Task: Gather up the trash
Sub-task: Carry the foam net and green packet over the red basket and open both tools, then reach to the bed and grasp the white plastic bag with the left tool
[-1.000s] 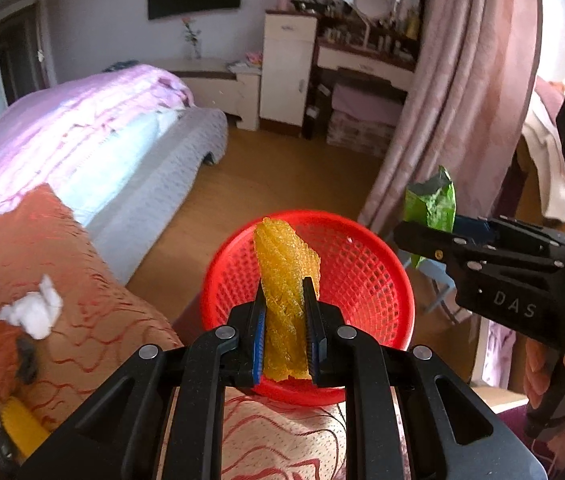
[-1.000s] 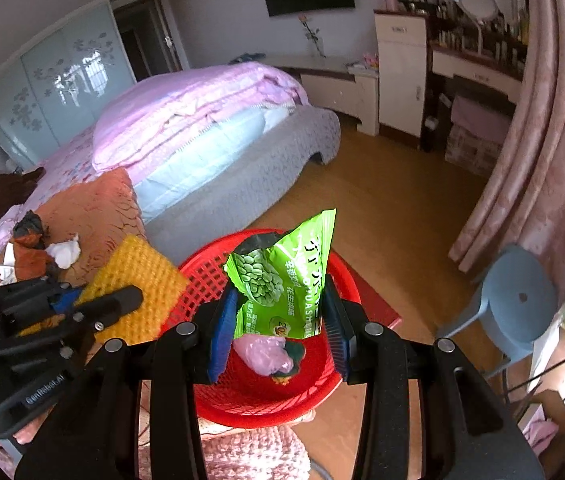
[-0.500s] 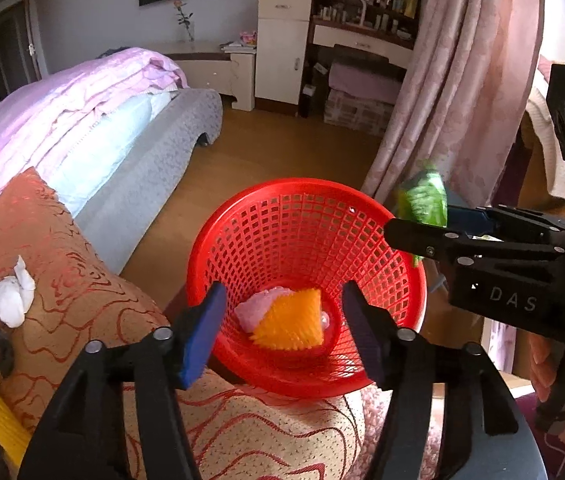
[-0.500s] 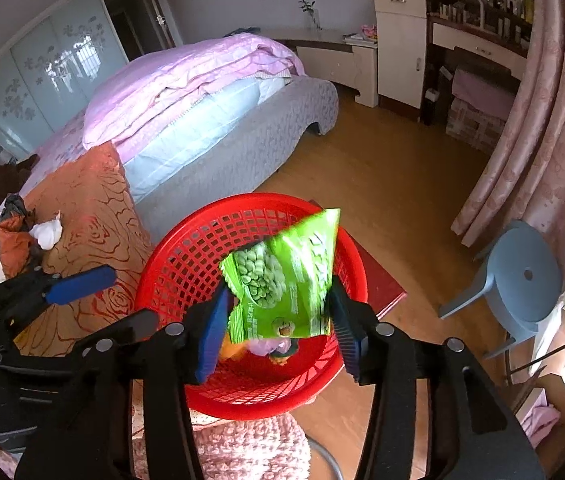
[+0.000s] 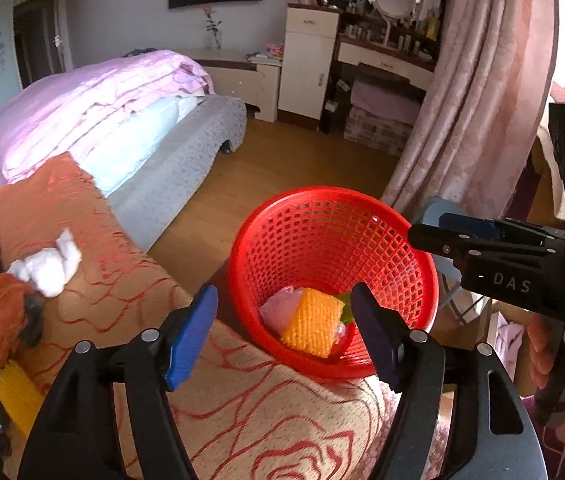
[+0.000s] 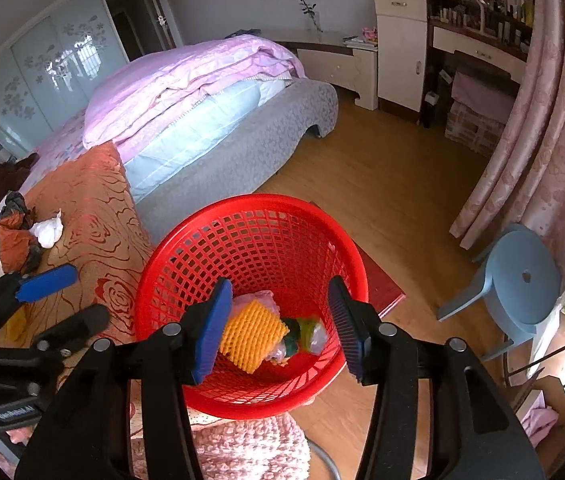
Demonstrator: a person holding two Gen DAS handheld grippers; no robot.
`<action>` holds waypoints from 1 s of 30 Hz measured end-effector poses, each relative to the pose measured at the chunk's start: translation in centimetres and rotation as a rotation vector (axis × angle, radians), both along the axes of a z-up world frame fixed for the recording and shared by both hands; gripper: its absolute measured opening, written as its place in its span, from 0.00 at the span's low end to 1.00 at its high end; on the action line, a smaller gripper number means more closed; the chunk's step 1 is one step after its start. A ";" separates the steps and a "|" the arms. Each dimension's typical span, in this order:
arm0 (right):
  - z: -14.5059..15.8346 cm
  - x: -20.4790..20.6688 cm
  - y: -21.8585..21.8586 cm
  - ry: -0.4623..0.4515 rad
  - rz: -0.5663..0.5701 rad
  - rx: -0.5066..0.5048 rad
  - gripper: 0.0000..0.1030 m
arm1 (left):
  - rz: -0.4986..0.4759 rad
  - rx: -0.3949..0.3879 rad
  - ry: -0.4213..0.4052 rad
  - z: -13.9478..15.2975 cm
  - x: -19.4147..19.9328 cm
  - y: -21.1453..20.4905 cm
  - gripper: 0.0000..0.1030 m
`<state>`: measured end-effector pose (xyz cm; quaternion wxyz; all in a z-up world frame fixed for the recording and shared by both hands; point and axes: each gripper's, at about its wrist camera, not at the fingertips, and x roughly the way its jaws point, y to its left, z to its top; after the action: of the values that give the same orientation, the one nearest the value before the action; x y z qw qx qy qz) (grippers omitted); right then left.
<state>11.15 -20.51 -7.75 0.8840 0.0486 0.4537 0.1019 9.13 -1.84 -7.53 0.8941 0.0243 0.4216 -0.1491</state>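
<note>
Your left gripper (image 5: 282,336) tilts steeply down beside the red basket (image 5: 322,216); its jaws have just been opening, nothing between them. Your right gripper (image 6: 278,320) angles down over that basket, fingers (image 6: 210,328) parted and empty. Your right hand (image 5: 562,344) grips its handle.

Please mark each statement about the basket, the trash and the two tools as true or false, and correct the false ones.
1. The yellow foam net lies inside the red basket. True.
2. The right tool grips a green packet. False: its jaws are open and empty; the green packet lies in the basket.
3. The left tool is open and empty. True.
4. The blue stool stands on the bed. False: it stands on the floor.
</note>
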 end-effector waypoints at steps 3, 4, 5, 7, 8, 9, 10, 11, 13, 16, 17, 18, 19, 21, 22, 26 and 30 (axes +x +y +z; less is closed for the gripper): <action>0.1 -0.1 0.2 -0.005 0.003 0.000 0.53 | 0.028 -0.012 -0.011 0.4 -0.4 1.0 0.66; 0.1 -0.2 0.2 -0.009 0.003 0.002 0.54 | 0.039 -0.017 -0.016 0.6 -0.6 1.3 0.66; 0.2 -0.3 0.4 -0.012 0.005 0.004 0.56 | 0.050 -0.019 -0.022 0.8 -0.8 1.6 0.66; 0.4 -0.4 0.6 -0.019 0.016 0.008 0.56 | 0.069 -0.019 -0.033 1.2 -1.1 2.1 0.66; 0.4 -0.5 0.8 -0.024 0.022 0.008 0.56 | 0.082 -0.018 -0.040 1.4 -1.3 2.4 0.66; 0.5 -0.6 0.9 -0.028 0.027 0.008 0.56 | 0.089 -0.017 -0.043 1.6 -1.4 2.7 0.67; 0.6 -0.7 1.1 -0.034 0.034 0.009 0.56 | 0.100 -0.016 -0.047 1.7 -1.6 3.1 0.67; 0.7 -0.7 1.3 -0.040 0.040 0.008 0.56 | 0.113 -0.016 -0.049 1.7 -1.8 3.5 0.67; 0.9 -0.9 1.5 -0.048 0.048 0.006 0.58 | 0.133 -0.016 -0.051 1.8 -1.9 4.4 0.67; 1.0 -1.1 1.9 -0.056 0.057 0.007 0.61 | 0.169 -0.021 -0.057 2.1 -2.3 5.5 0.67; 1.0 -1.2 2.0 -0.059 0.063 0.006 0.61 | 0.181 -0.023 -0.060 2.3 -2.5 6.0 0.67; 1.1 -1.3 2.2 -0.062 0.069 0.006 0.61 | 0.197 -0.025 -0.065 2.5 -2.7 6.5 0.67; 1.1 -1.4 2.3 -0.065 0.074 0.006 0.61 | 0.214 -0.027 -0.072 2.8 -3.1 7.0 0.67; 1.1 -1.5 2.7 -0.067 0.084 0.003 0.61 | 0.249 -0.027 -0.086 3.4 -3.7 8.2 0.67; 1.0 -1.6 2.9 -0.066 0.090 0.001 0.61 | 0.271 -0.025 -0.095 3.7 -3.9 8.9 0.67; 1.0 -1.9 3.5 -0.071 0.107 -0.004 0.61 | 0.367 -0.034 -0.119 4.9 -4.9 12.0 0.67; 1.1 -2.1 3.7 -0.076 0.117 -0.007 0.61 | 0.475 -0.037 -0.146 6.2 -5.9 15.5 0.67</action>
<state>9.06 -16.76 -6.64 0.8933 0.0152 0.4220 0.1536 3.19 13.67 -1.30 0.9325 -0.0813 0.3468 0.0596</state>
